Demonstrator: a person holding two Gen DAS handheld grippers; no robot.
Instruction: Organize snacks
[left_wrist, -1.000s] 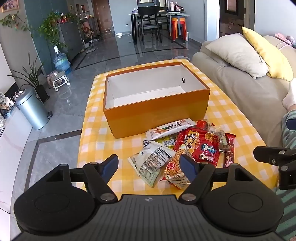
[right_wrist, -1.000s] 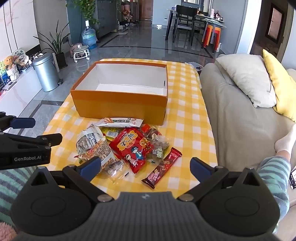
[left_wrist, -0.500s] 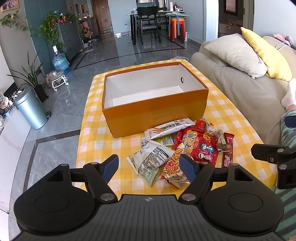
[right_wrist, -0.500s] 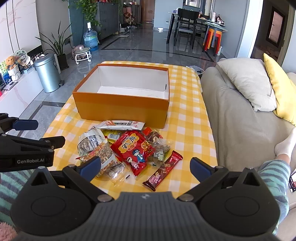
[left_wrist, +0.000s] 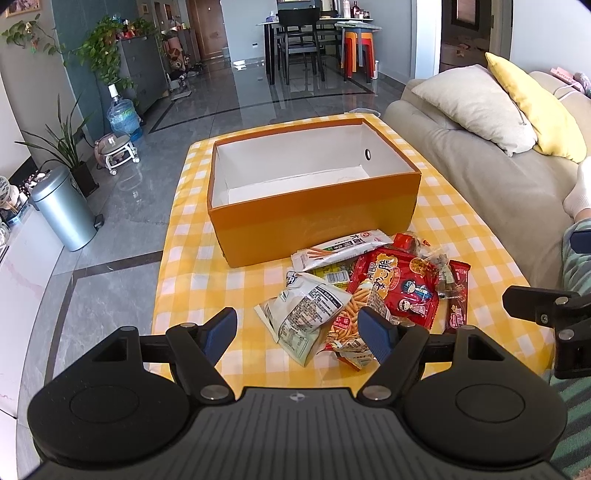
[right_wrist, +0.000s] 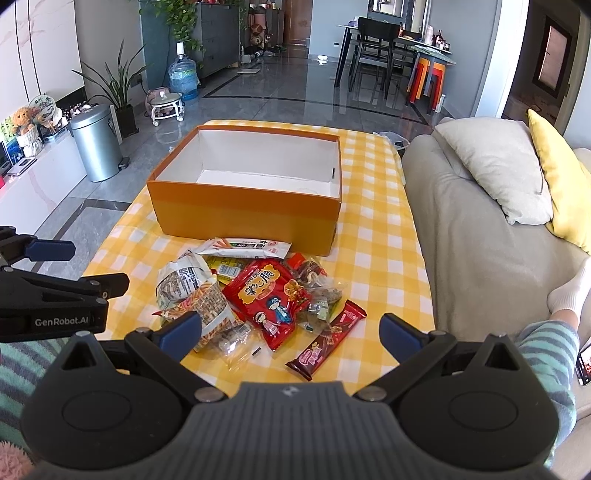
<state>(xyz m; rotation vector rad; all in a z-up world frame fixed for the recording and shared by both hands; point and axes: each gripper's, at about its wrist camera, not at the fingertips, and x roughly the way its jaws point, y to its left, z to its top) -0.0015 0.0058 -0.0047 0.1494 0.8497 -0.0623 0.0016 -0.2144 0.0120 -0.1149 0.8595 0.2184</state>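
Left gripper (left_wrist: 297, 328): fingers (left_wrist: 221, 326) spread wide, nothing between the pads, held above the near edge of the surface (left_wrist: 184, 266), which carries a yellow-and-white checked cloth. Right gripper (right_wrist: 291, 330): fingers (right_wrist: 397, 334) likewise spread wide and empty, above the near edge.

Orange box (left_wrist: 314, 225): open top, white inside, no contents visible. Sits at 12 o'clock from the snack pile, long side facing the cameras.

Snack pile, all on the cloth just in front of the box (right wrist view):
- long white stick-snack packet (right_wrist: 245, 248) at 12 o'clock of the pile, just beside the box wall; contact cannot be told
- red packet with cartoon figures (right_wrist: 267, 299) at the centre, lying over its neighbours
- crumpled white bag (right_wrist: 181, 282) at 9 o'clock of the red packet
- orange stick-snack bag (right_wrist: 208, 312) at 8 o'clock, partly under the white bag
- clear bags of small wrapped sweets (right_wrist: 319, 291) at 3 o'clock
- dark red wafer bar (right_wrist: 327, 339) at 5 o'clock, lying diagonally, apart from the red packet

Grey sofa (right_wrist: 472, 236) at 3 o'clock of the surface, with a beige cushion (right_wrist: 496, 164) and a yellow cushion (right_wrist: 557, 177). A person's striped trouser leg (right_wrist: 546, 350) and white sock (right_wrist: 570, 290) lie on it.
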